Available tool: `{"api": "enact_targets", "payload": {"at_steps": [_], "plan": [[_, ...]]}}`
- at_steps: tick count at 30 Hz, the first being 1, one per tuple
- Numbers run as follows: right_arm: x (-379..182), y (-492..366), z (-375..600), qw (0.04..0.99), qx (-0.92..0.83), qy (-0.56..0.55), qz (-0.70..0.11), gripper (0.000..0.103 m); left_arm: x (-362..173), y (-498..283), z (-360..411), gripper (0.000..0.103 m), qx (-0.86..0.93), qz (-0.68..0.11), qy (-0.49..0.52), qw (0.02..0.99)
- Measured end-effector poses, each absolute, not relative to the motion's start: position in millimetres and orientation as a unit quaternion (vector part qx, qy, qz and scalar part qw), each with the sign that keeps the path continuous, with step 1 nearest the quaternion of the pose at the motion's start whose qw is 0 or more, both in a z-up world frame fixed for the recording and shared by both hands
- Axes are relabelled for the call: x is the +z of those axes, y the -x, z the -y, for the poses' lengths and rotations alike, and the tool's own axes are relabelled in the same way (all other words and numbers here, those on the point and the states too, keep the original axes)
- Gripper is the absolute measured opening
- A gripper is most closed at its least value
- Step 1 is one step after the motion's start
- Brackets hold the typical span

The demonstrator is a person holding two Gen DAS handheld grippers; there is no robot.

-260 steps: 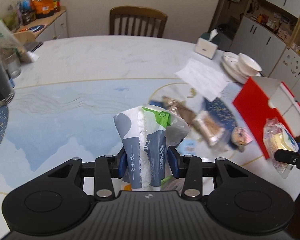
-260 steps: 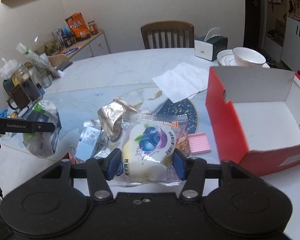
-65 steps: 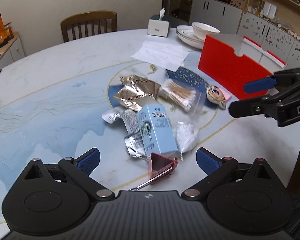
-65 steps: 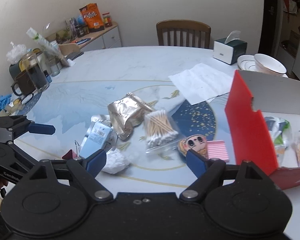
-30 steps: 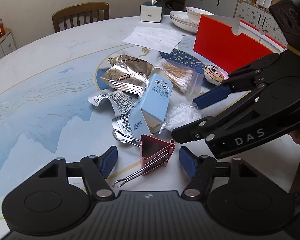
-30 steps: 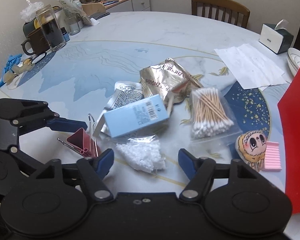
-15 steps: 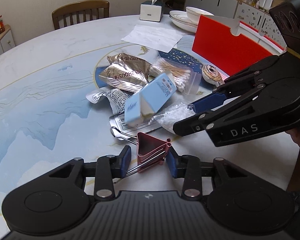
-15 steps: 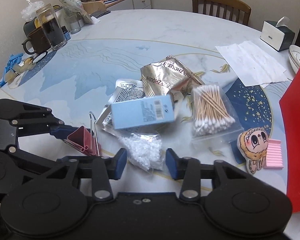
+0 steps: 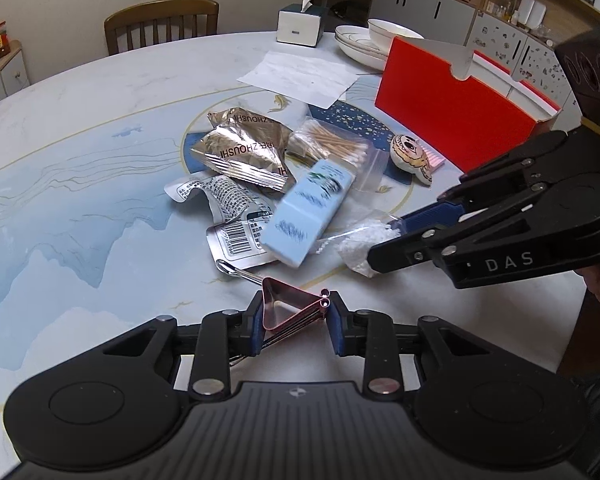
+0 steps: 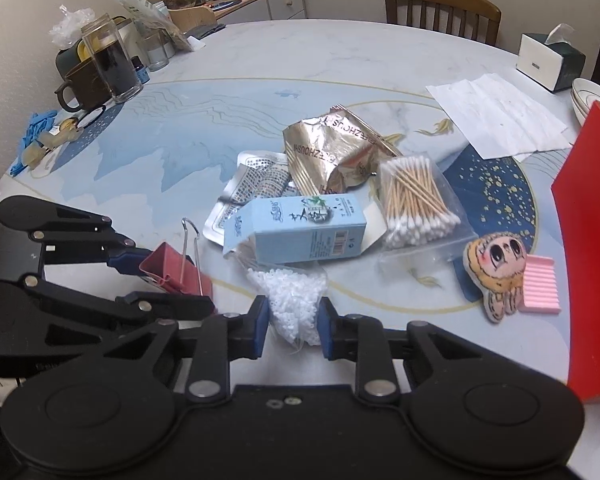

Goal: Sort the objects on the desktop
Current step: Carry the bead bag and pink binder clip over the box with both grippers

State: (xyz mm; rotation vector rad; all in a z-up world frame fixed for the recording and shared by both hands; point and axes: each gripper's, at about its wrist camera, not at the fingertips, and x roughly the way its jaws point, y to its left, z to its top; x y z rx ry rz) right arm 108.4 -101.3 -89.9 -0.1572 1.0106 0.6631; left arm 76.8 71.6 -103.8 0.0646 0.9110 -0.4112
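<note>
Marble-patterned, the round desk (image 9: 100, 128) is strewn with clutter around a pale blue carton (image 9: 310, 216). Just in front of the carton, a pink binder clip (image 9: 292, 312) is gripped by the left claw (image 9: 294, 326). Beside it, a clear bag of white beads (image 10: 292, 300) is pinched by the right claw (image 10: 293, 326), probably for transfer to the red box (image 9: 456, 108) beyond the carton. A wooden chair (image 9: 162, 20) is seen behind.

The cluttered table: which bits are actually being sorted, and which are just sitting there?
Being sorted:
- pink metal binder clip, clamped in the left gripper
- clear bag of white beads, clamped in the right gripper
- pale blue carton
- bag of cotton swabs
- open red box

Just lying about:
- tissue box
- white bowls
- brown mug
</note>
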Motion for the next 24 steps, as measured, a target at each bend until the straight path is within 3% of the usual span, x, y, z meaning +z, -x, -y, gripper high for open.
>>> {"api": "enact_targets", "payload": {"at_steps": [24], "plan": [[-50, -83, 186, 0.847, 0.29, 0.015, -0.446, 0.023, -60, -61, -43, 0.03, -0.193, -0.413, -0.014, 0.89]]}}
